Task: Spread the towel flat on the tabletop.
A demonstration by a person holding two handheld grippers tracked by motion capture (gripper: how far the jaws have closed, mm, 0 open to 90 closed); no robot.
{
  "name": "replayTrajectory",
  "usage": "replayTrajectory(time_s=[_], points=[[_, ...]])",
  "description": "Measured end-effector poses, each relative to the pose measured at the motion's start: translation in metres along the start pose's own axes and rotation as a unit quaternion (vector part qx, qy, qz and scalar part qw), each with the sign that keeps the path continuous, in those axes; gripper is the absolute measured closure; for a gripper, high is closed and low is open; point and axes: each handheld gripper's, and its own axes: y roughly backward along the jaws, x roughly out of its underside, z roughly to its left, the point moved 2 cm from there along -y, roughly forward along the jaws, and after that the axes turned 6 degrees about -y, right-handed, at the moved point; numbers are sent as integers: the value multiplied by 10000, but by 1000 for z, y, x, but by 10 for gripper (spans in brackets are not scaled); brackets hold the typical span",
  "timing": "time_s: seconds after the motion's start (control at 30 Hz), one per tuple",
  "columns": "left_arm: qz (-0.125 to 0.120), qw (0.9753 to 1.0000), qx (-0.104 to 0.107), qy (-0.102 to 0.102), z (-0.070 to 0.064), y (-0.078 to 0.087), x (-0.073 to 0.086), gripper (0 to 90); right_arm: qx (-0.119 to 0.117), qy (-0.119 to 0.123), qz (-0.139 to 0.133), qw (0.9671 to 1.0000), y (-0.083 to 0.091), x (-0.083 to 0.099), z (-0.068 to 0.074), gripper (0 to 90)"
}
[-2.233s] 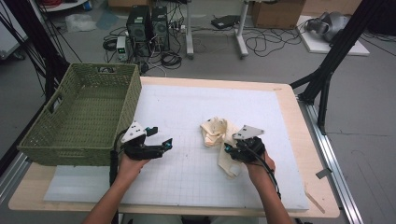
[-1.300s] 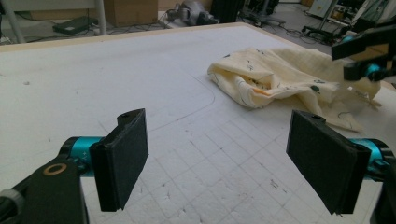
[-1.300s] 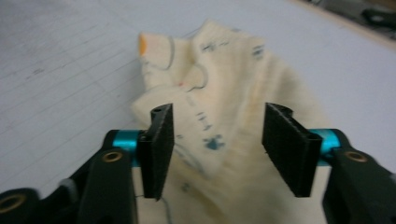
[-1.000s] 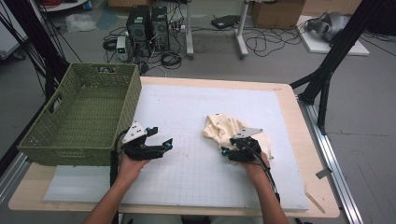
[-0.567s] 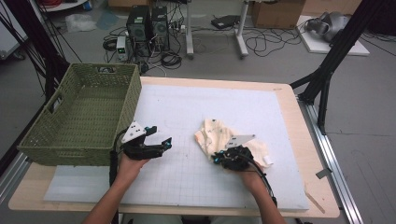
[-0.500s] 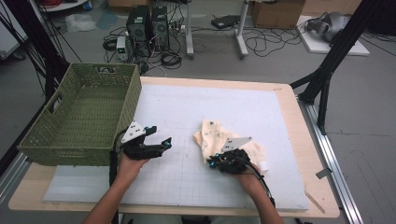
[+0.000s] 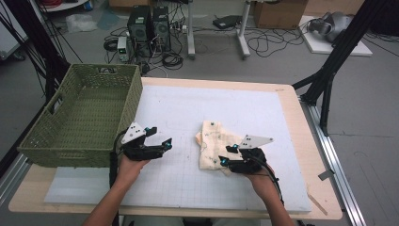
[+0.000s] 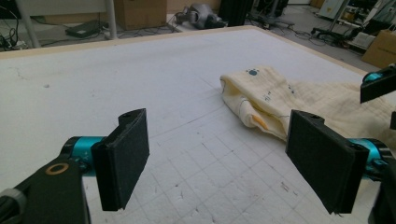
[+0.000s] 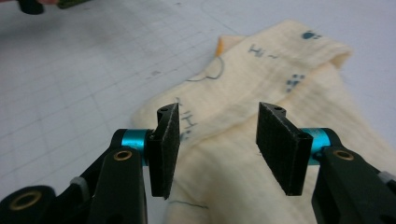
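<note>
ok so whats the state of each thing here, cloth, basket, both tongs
cloth: folded over in a loose heap, lying flat on the white mat
basket: upright, nothing visible inside
left tongs: open wide, holding nothing, apart from the cloth
right tongs: open, jaws over the cloth, not clamped on it

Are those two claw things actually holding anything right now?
No. The right gripper stands open just above the cream cloth, and the left gripper is open over bare table.
</note>
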Motion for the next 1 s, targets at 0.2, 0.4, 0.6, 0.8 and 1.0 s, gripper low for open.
replayTrajectory(time_s=[0.2, 0.4, 0.6, 0.8, 1.0], points=[[20, 10000, 12, -17, -1, -1, 0, 218, 188, -219, 290, 9992, -24, -2, 6, 431], [22, 10000, 4, 11, 0, -1, 0, 218, 321, -69, 742, 9967, -50, 0, 6, 668], [24, 10000, -7, -14, 0, 0, 0, 218, 390, 262, 598, 9971, -35, -10, 3, 848], [40, 10000, -3, -17, 0, -1, 0, 219, 1136, 166, 417, 9925, -7, -32, -31, 851], [48, 10000, 7, -9, 0, -1, 0, 219, 2086, 169, 780, 9747, 2, -45, -71, 852]])
